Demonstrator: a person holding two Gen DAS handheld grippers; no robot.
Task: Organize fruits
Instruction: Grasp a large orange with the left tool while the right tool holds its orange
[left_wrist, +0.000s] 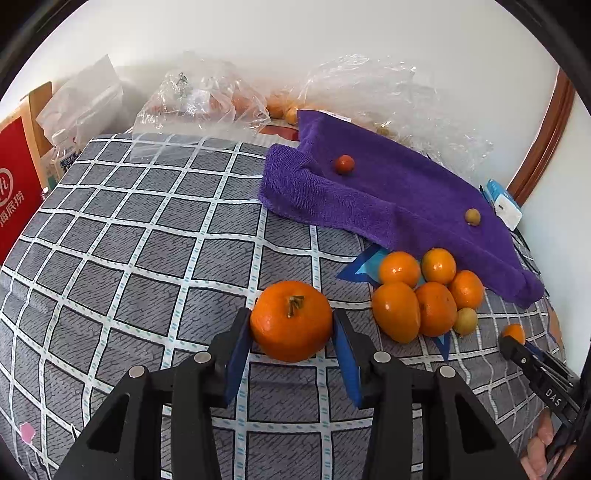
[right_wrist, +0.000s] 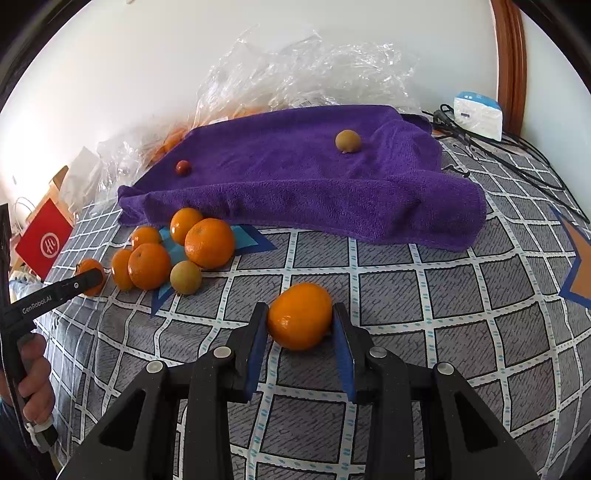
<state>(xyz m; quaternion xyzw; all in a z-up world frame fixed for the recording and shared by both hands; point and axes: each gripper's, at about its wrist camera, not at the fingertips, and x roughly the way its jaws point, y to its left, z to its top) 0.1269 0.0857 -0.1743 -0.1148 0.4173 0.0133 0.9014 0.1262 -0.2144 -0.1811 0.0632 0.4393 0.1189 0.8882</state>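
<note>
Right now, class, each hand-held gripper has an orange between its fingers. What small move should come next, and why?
Probably carry the left hand-held gripper's stemmed orange across to the orange pile on the blue star mat and set it down there. Its pads already press both sides of the fruit, the pile lies close by, and the right hand-held gripper grips its own orange clear of that path.

Purple towel (right_wrist: 295, 184) lies rumpled on grey checked cloth (left_wrist: 147, 240), near edge folded over. Behind the towel, against the white wall (right_wrist: 147, 55): crumpled clear plastic bags (right_wrist: 295, 66). Far left of the towel: red carton with white logo (left_wrist: 14, 192), plastic bottle (left_wrist: 61, 155) just beside it. At the towel's right rear corner: white-and-blue box (right_wrist: 478, 114), black cables (right_wrist: 498, 155) trailing from there across the cloth. Blue star-shaped patch (right_wrist: 251, 236) shows at the towel's front edge.
</note>
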